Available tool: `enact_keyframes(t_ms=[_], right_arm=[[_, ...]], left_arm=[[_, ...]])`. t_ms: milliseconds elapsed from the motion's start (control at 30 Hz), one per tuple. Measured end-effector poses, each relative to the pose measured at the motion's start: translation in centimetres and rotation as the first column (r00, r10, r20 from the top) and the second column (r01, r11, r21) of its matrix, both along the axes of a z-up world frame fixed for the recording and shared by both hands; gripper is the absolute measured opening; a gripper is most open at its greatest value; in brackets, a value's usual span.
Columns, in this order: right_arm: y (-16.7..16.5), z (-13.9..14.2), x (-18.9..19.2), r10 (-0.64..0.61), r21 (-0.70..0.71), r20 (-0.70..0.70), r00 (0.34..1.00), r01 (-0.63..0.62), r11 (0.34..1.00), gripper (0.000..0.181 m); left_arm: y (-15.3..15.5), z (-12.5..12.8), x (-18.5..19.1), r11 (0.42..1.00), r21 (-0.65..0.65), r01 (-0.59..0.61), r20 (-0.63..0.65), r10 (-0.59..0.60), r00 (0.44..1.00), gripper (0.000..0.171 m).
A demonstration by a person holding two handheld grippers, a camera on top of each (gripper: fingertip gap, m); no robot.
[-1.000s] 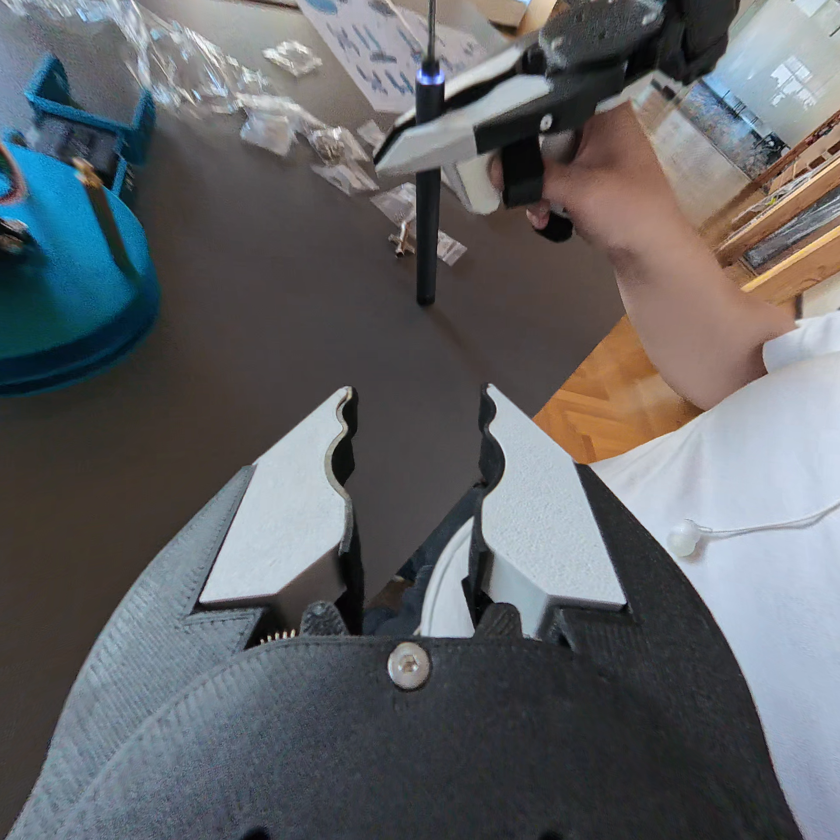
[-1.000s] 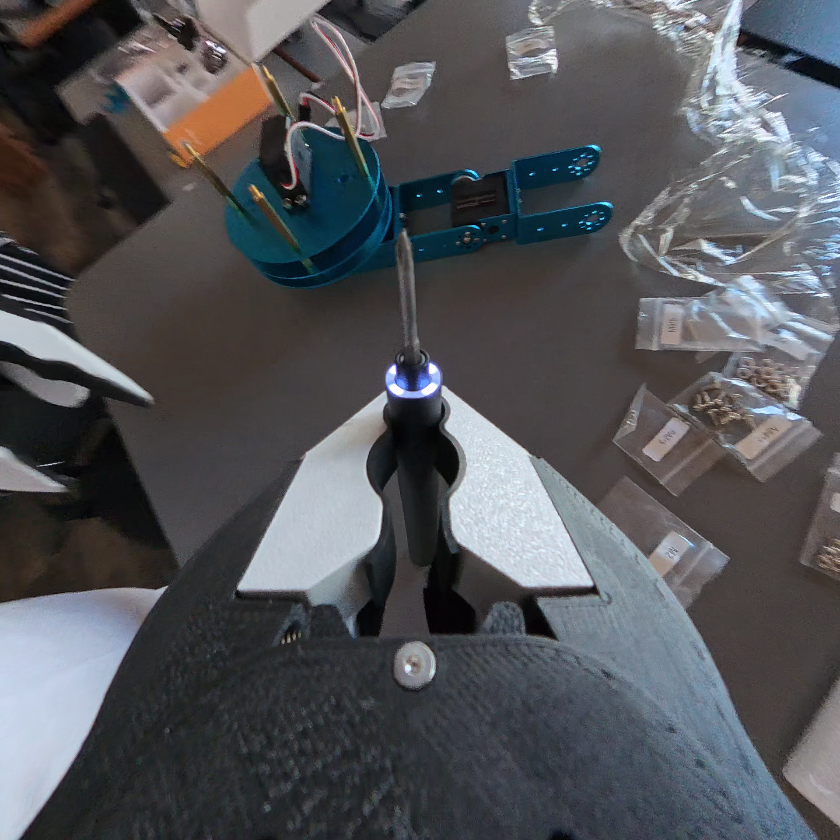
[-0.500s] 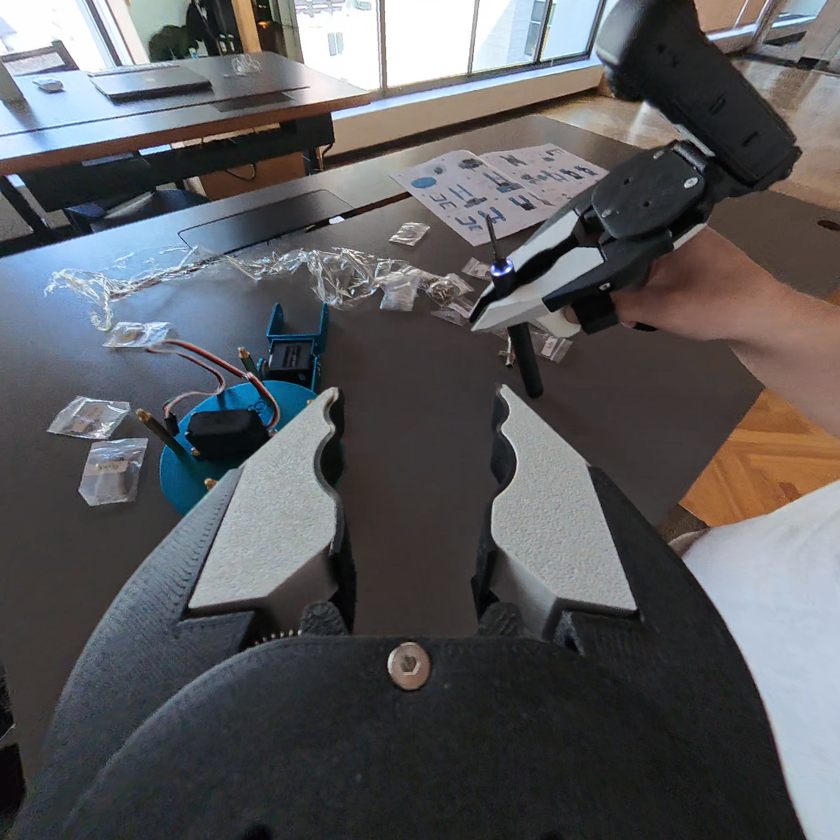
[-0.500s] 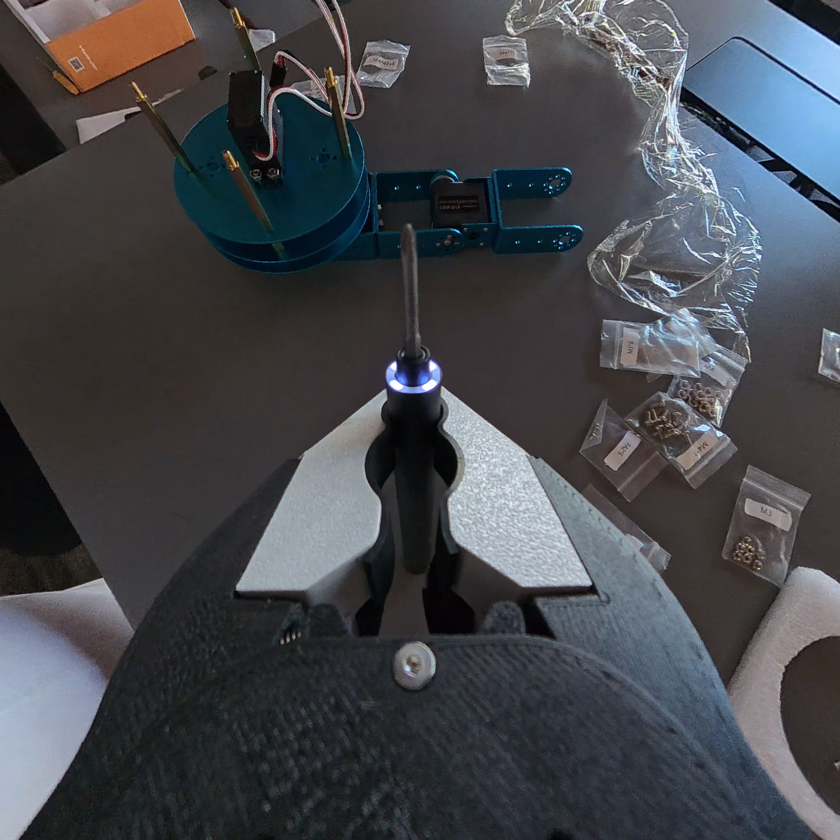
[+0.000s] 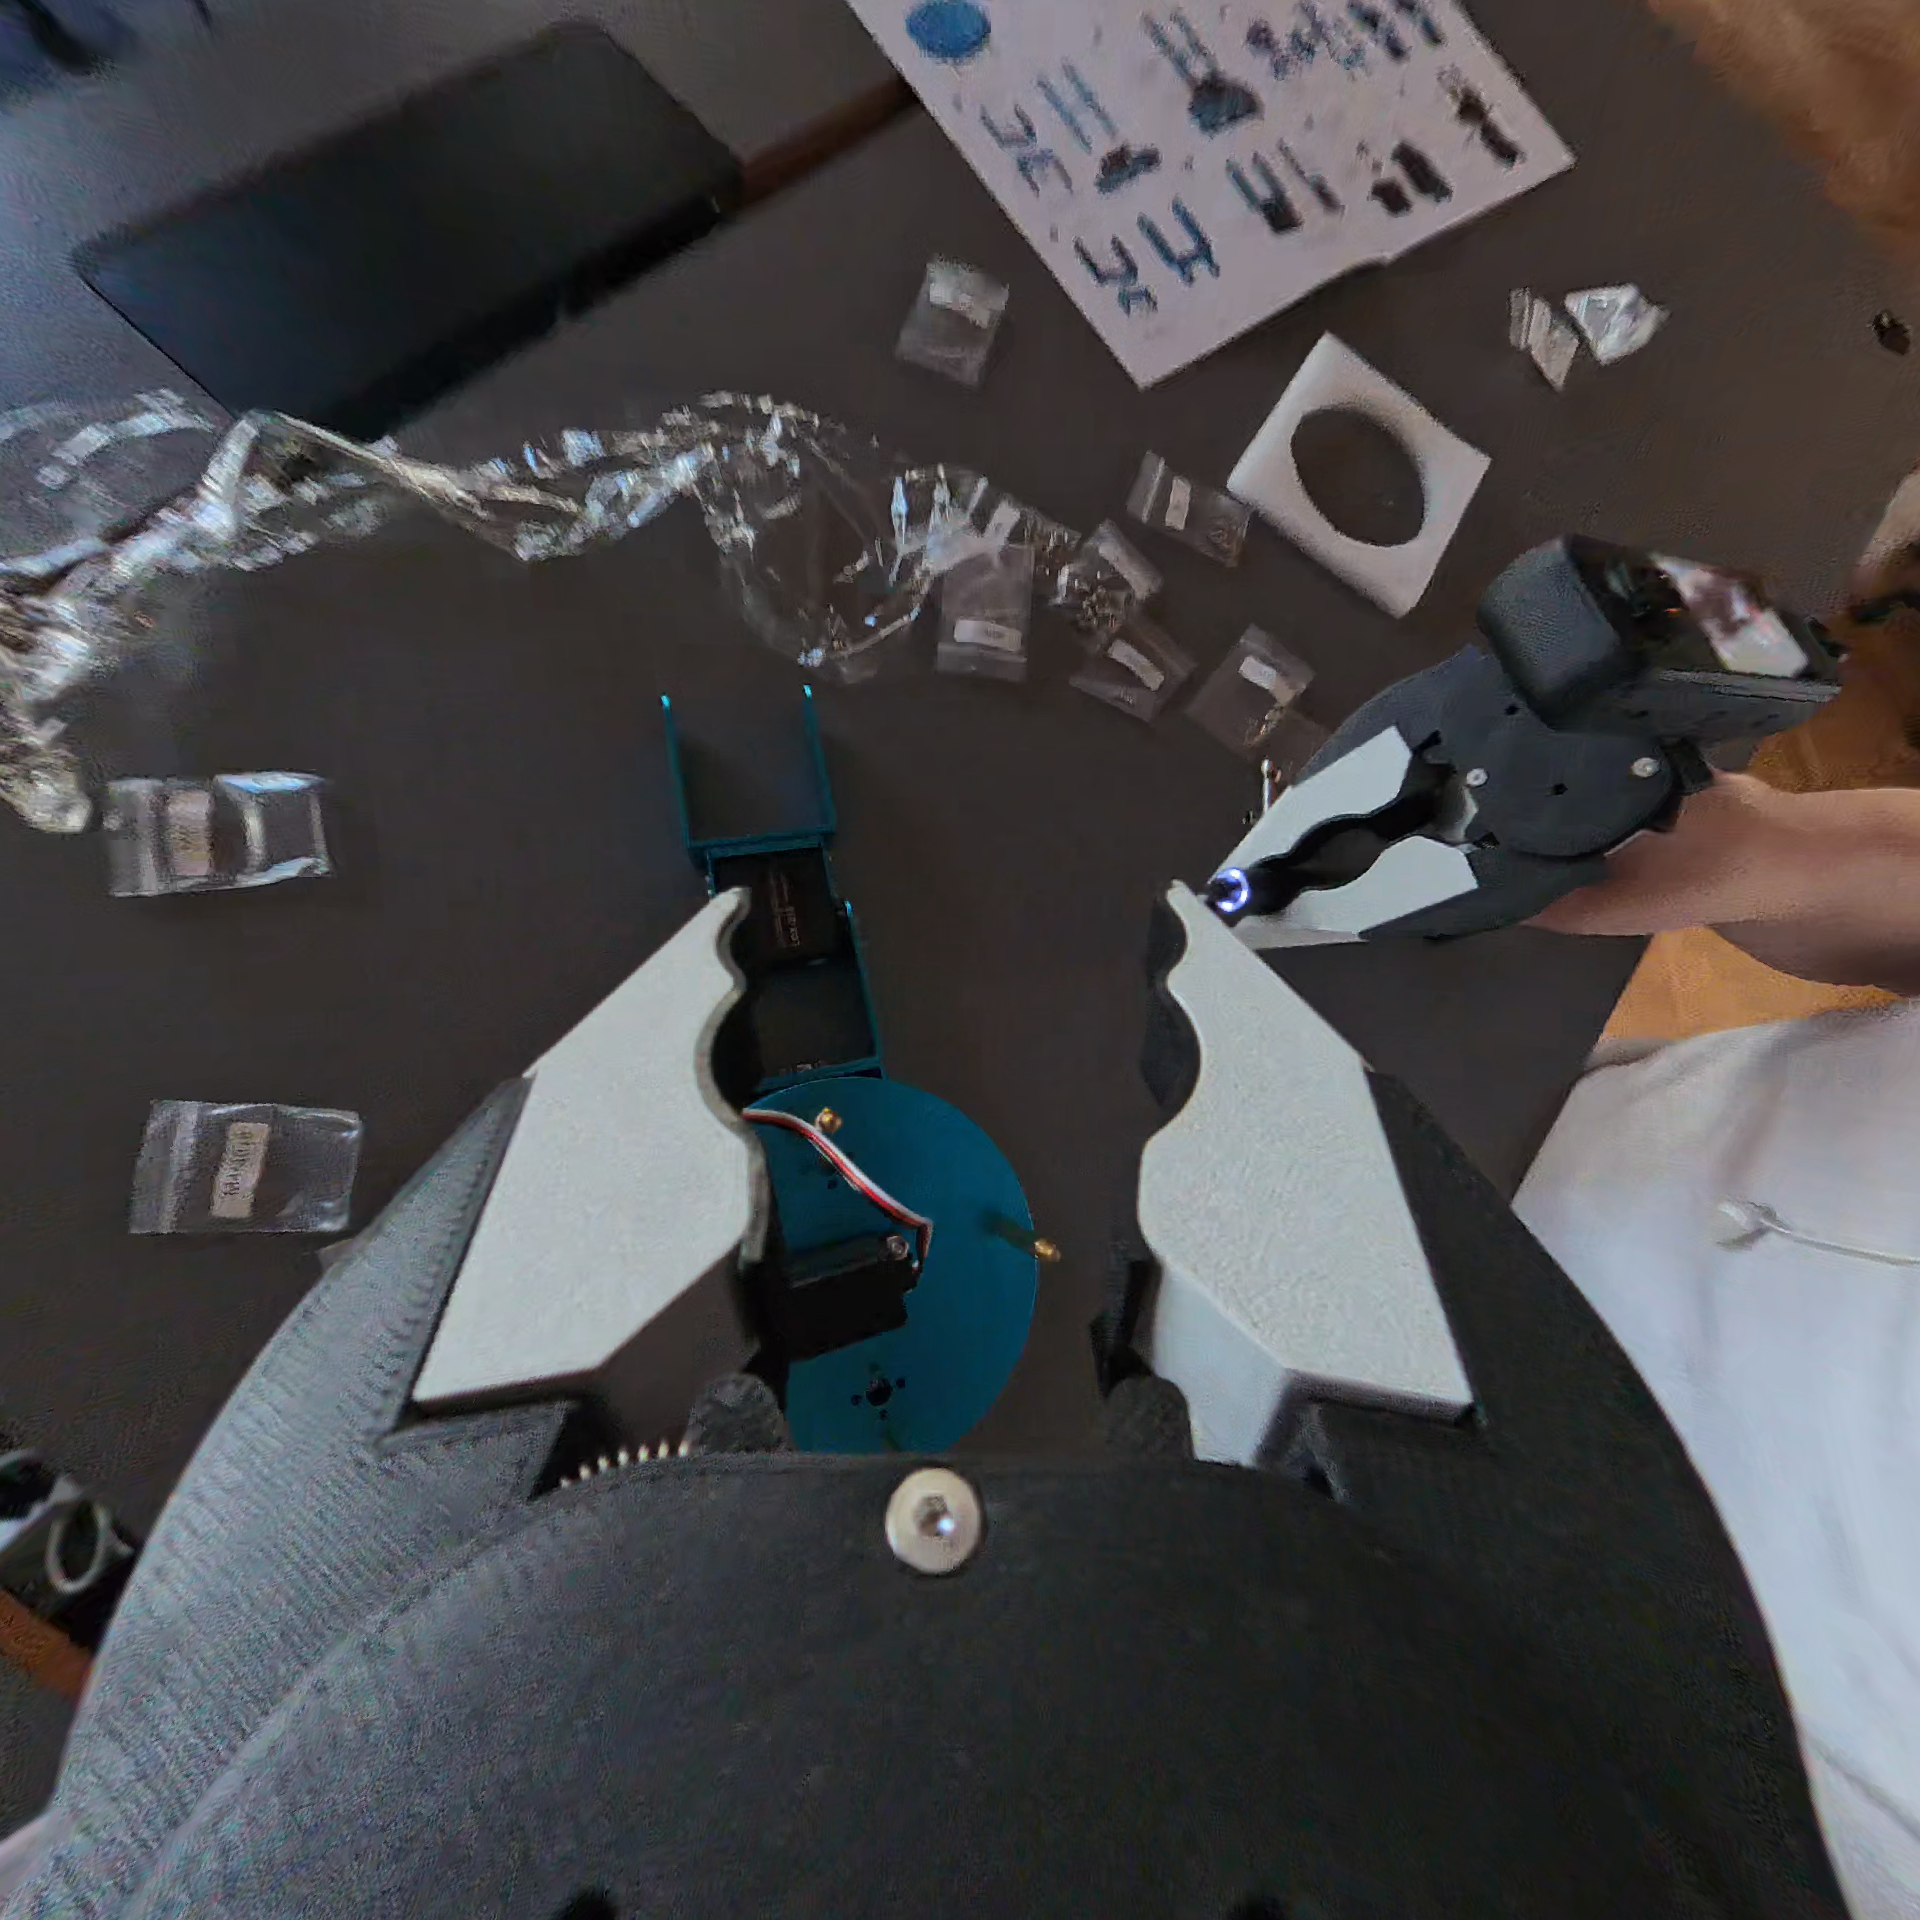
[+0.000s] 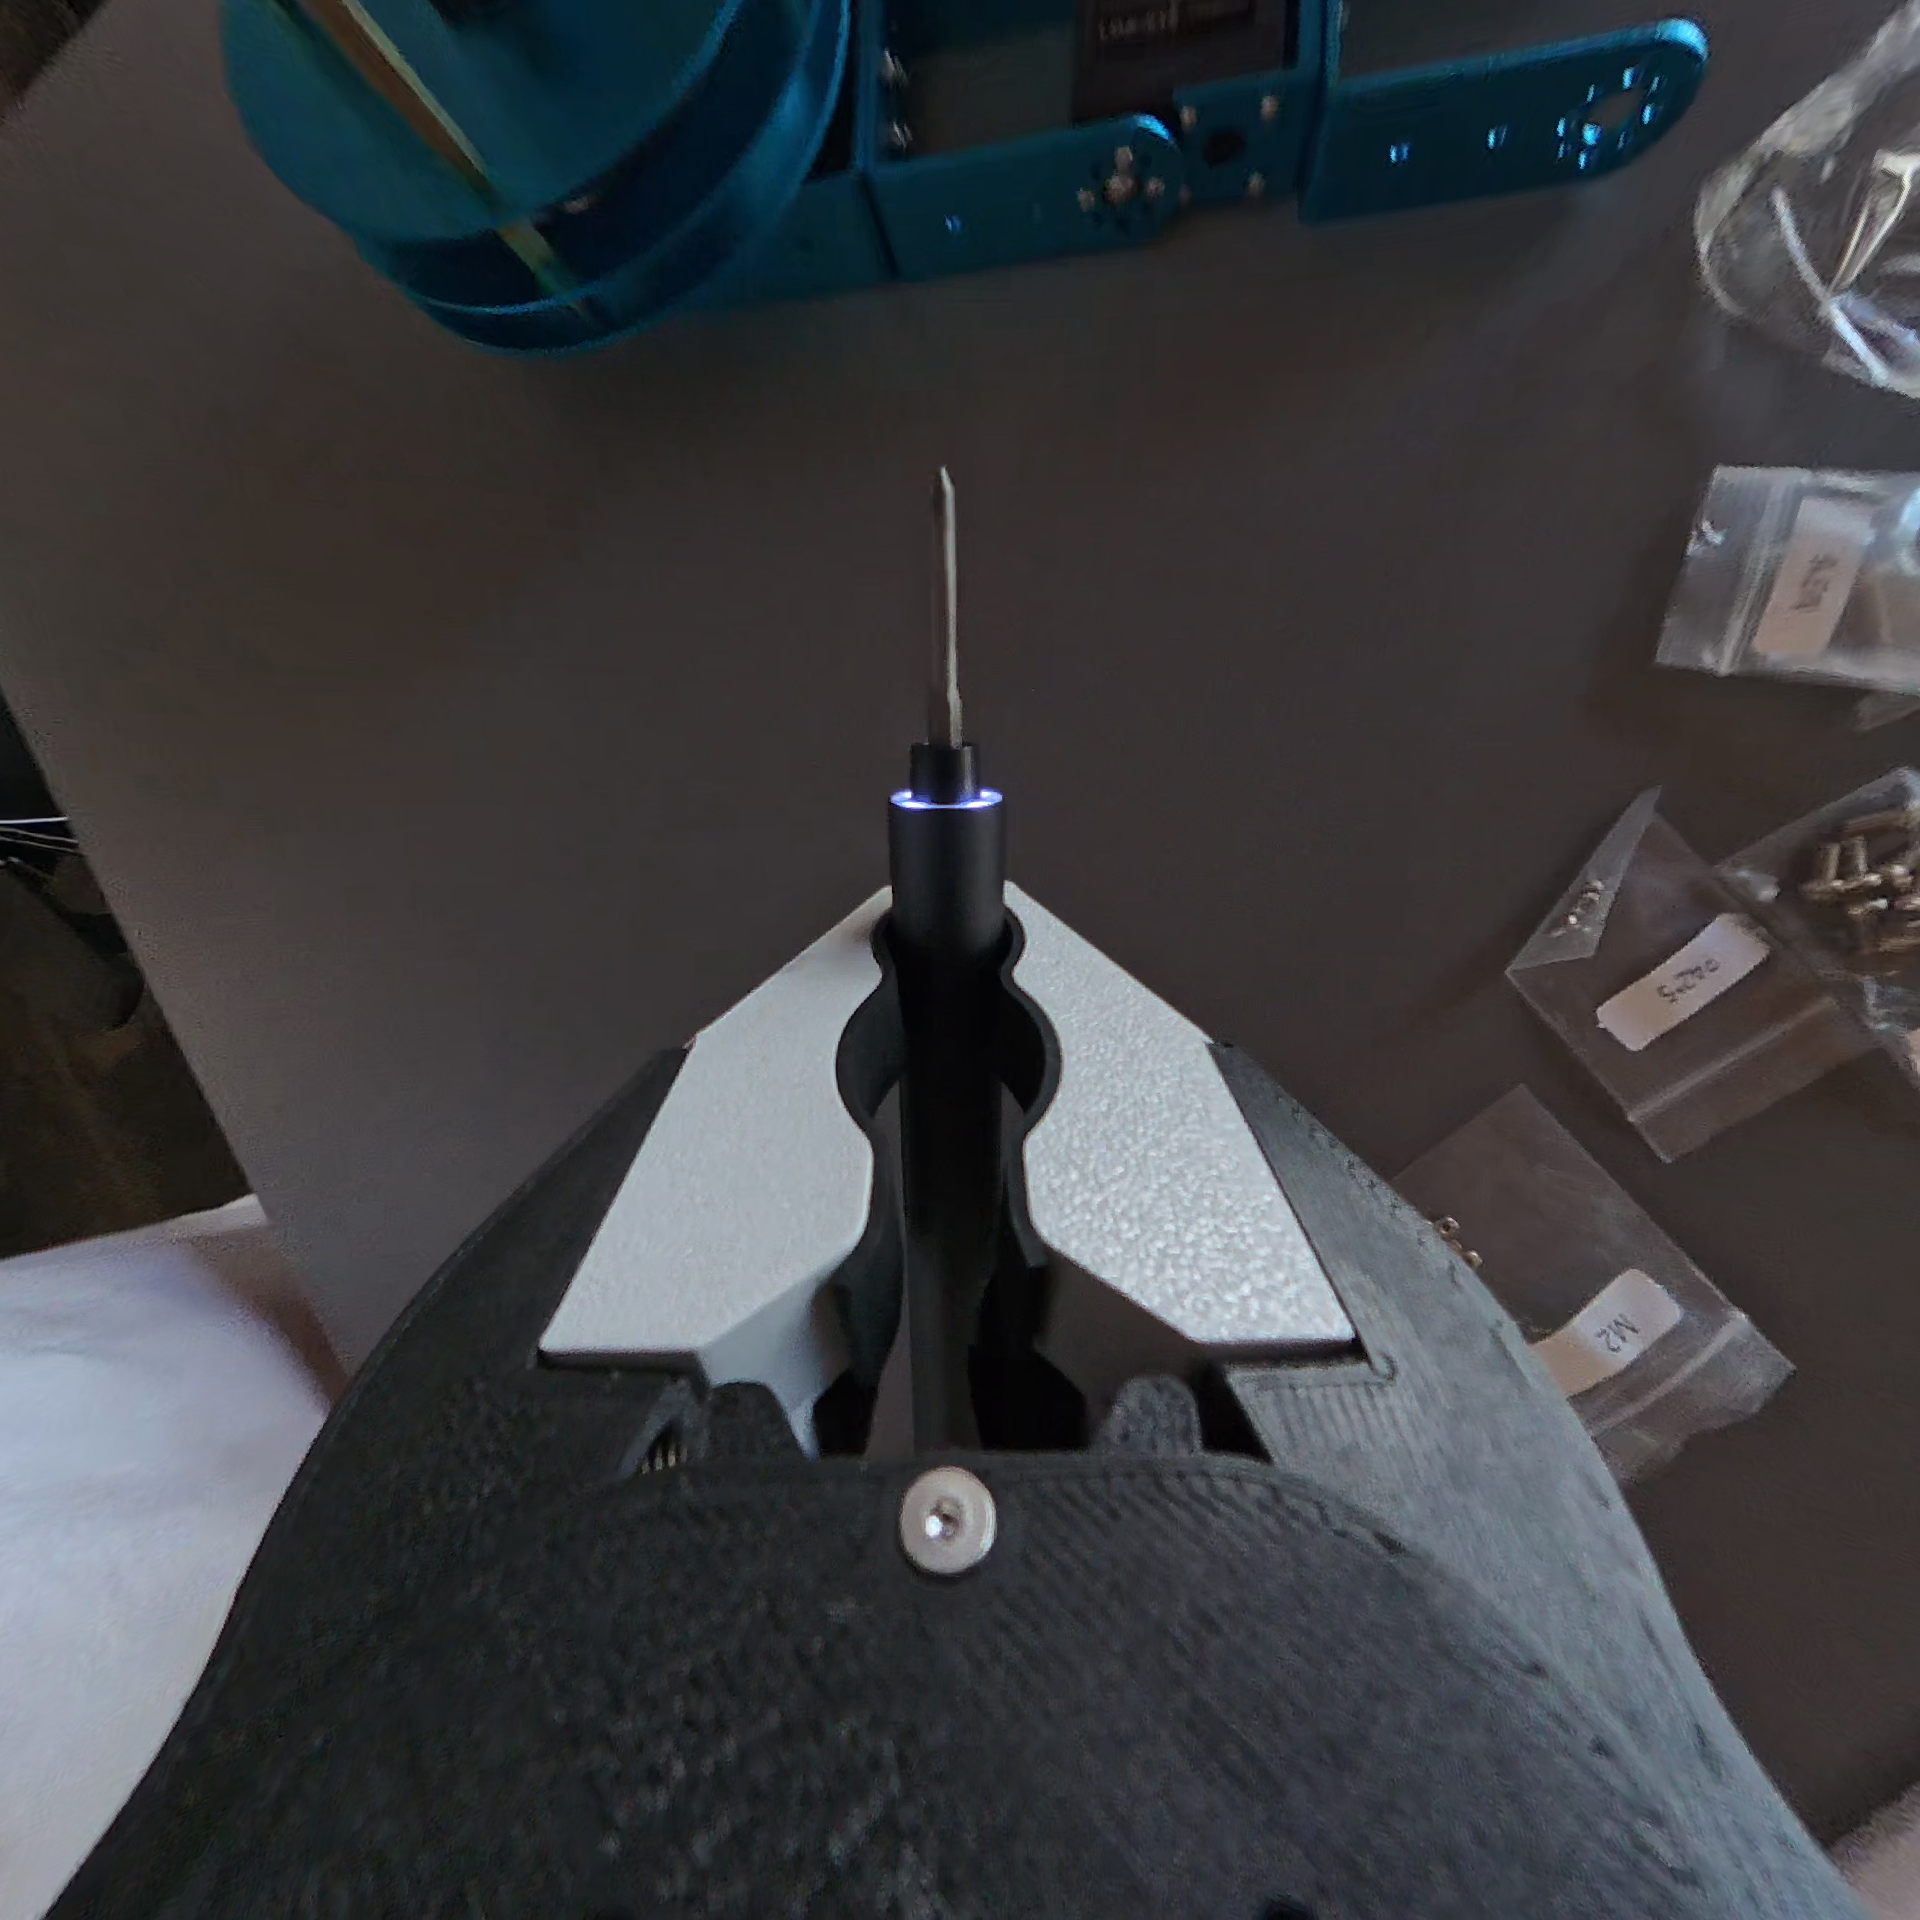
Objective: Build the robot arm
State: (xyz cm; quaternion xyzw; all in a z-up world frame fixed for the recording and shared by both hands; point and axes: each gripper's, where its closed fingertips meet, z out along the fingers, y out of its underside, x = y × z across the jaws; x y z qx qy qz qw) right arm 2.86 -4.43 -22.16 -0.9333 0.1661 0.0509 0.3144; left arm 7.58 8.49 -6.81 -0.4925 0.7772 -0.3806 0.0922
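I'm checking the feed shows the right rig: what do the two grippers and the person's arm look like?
Both match: the left gripper and right gripper have black, textured printed bodies, a silver screw at the centre, and pale grey fingers with wavy black inner edges. The person wears a white top with a thin white cord; the forearm is unsleeved.

Left wrist view: we look steeply down onto the surface [image 5: 1039,790].
Right wrist view: low, close; both share the blue assembly [image 6: 727,156].
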Motion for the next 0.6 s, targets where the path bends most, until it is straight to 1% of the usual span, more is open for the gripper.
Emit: enact_keyframes(t_ms=[33,100,167,200,267,333,400,433,533,600], right_arm=[[0.0,-0.4,0.1,-0.014,-0.012,0.001,1.0,0.014,1.0,0.012],[-0.1,-1.2,0.6,-0.048,-0.038,0.017,0.999,0.049,0.998,0.011],[-0.1,-1.9,1.0,-0.087,-0.063,0.033,0.996,0.089,0.994,0.011],[-0.1,-2.3,1.1,-0.104,-0.075,0.032,0.994,0.106,0.992,0.011],[0.1,-2.3,1.3,-0.148,-0.061,0.034,0.988,0.15,0.987,0.011],[0.4,-2.3,1.4,-0.177,-0.043,0.032,0.984,0.178,0.983,0.012],[0.5,-2.3,1.4,-0.194,-0.029,0.039,0.98,0.195,0.98,0.012],[0.5,-2.3,1.4,-0.204,-0.021,0.042,0.978,0.206,0.978,0.012],[0.5,-2.3,1.4,-0.225,0.016,0.051,0.973,0.224,0.974,0.013],[0.5,-2.3,1.3,-0.222,0.03,0.035,0.974,0.221,0.975,0.013]], left_arm=[[0.0,-1.7,0.7,1.0,0.006,0.021,-0.081,-0.02,0.997,0.072],[0.5,-5.5,1.8,0.995,0.072,0.066,-0.224,-0.048,0.973,0.075],[1.2,-8.5,2.6,0.986,0.125,0.113,-0.301,-0.071,0.951,0.08],[1.8,-9.7,3.1,0.977,0.168,0.132,-0.328,-0.071,0.942,0.087],[3.0,-11.9,3.9,0.948,0.263,0.177,-0.361,-0.073,0.93,0.095],[2.9,-13.6,4.0,0.934,0.285,0.217,-0.408,-0.086,0.909,0.1],[2.6,-15.0,3.4,0.924,0.282,0.257,-0.466,-0.102,0.879,0.099],[2.7,-15.5,3.3,0.913,0.306,0.271,-0.48,-0.098,0.872,0.099],[2.9,-16.3,3.2,0.875,0.368,0.313,-0.485,-0.107,0.868,0.093],[2.6,-16.5,3.0,0.874,0.355,0.331,-0.509,-0.116,0.853,0.092]])
